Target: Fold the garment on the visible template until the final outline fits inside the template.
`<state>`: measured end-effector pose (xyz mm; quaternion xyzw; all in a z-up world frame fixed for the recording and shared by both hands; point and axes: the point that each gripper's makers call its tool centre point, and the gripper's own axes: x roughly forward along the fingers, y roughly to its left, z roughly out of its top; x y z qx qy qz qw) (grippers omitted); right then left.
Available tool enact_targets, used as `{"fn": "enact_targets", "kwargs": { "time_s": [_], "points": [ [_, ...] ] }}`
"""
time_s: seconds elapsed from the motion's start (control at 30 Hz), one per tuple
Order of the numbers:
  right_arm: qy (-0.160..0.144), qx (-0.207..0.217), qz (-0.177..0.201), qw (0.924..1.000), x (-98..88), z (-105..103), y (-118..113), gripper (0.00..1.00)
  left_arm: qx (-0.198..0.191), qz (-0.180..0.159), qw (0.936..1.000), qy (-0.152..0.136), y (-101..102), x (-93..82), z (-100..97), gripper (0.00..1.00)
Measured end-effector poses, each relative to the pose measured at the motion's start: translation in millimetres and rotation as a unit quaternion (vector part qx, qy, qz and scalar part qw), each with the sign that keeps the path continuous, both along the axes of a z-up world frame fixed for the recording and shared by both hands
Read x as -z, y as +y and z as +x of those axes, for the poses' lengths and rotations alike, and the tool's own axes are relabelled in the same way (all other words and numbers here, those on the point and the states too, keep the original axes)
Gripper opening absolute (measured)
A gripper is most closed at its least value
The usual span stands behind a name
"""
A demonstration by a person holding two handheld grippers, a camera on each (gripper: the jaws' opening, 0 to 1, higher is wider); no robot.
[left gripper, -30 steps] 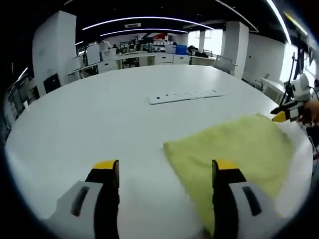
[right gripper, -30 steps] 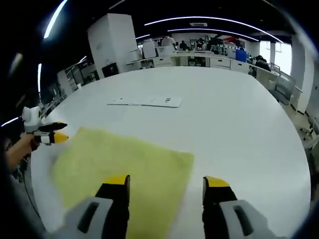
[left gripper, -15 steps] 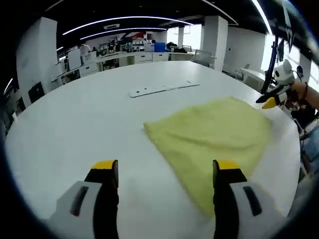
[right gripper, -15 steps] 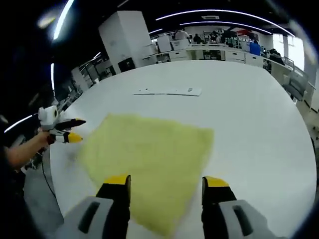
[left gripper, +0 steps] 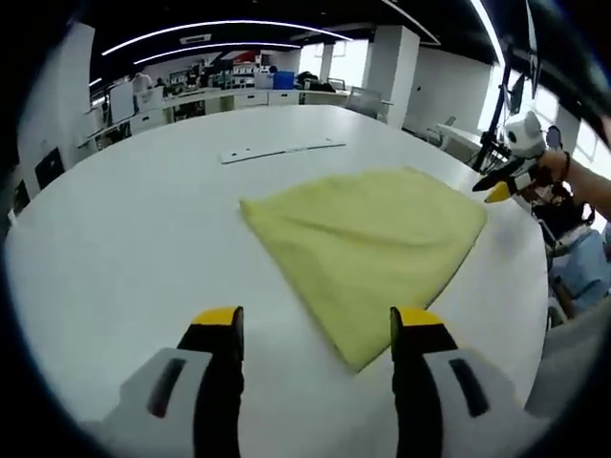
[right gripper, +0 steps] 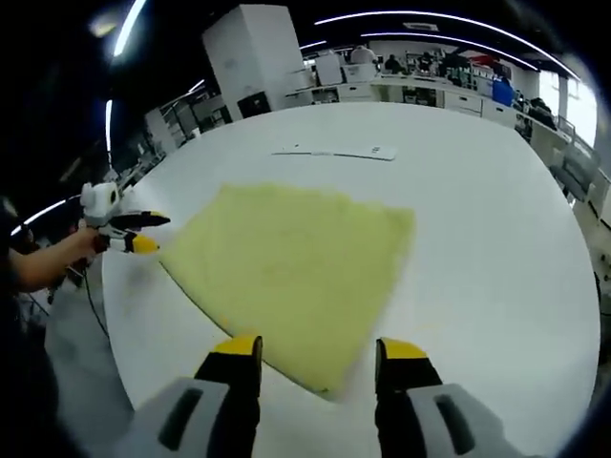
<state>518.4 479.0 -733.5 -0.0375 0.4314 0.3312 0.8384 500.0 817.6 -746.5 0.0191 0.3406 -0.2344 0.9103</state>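
Right now my left gripper (left gripper: 315, 324) has its jaws wide apart with nothing between them, raised above the table (left gripper: 124, 239). My right gripper (right gripper: 317, 351) is the same: jaws spread, empty, clear of the surface. Each one also appears off to the side in the other's view, near the table edge, and I can't read the jaw gap from there.

Just ahead of both sets of jaws lies the yellow cloth (left gripper: 368, 234), flat on the white table, nearest corner pointing at me in the right gripper view (right gripper: 296, 258). It sits roughly square, one layer or a few, I can't tell. No template outline is visible to me under or around it.

Handling call: looks like soft terry-type fabric, light, limp, no stiffness. I expect it to drape and sag once lifted, and it may drag on the table rather than slide cleanly. Nothing fragile here. A pinch in the middle would bunch it, so I'd take it at the edge, best at two corners on one side, one per gripper, and carry that side over evenly to keep the fold line straight. Jaws need to come down flat to the table to get under the hem.

Farther out, a thin white strip (left gripper: 282, 150) lies on the table, well apart from the cloth.
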Motion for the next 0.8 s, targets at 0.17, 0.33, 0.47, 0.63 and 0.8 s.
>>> {"fn": "enact_targets", "kwargs": {
  "time_s": [0.17,0.33,0.47,0.63,0.8],
  "points": [
    [0.006,-0.01,-0.003,0.9999,3.9,-14,-2,0.36,0.008,-0.005,0.9999,0.007,-6,2.3,-10.3,0.48],
    [0.012,-0.025,-0.026,0.9993,12.2,-27,-5,0.3,0.015,0.007,0.9998,0.014,-6,5.9,-15.7,0.45],
    [0.008,-0.025,-0.049,0.9985,19.7,-29,-12,0.26,0.017,0.009,0.9997,0.014,-8,7.9,-20.4,0.42],
    [0.002,-0.011,-0.052,0.9986,26.1,-29,-14,0.16,0.014,-0.001,0.9997,0.02,-9,11.3,-25.8,0.33],
    [-0.008,0.014,-0.05,0.9986,28.5,-24,-18,0.09,0.016,0.004,0.9995,0.026,-10,16.6,-31.7,0.28]
  ]
}}
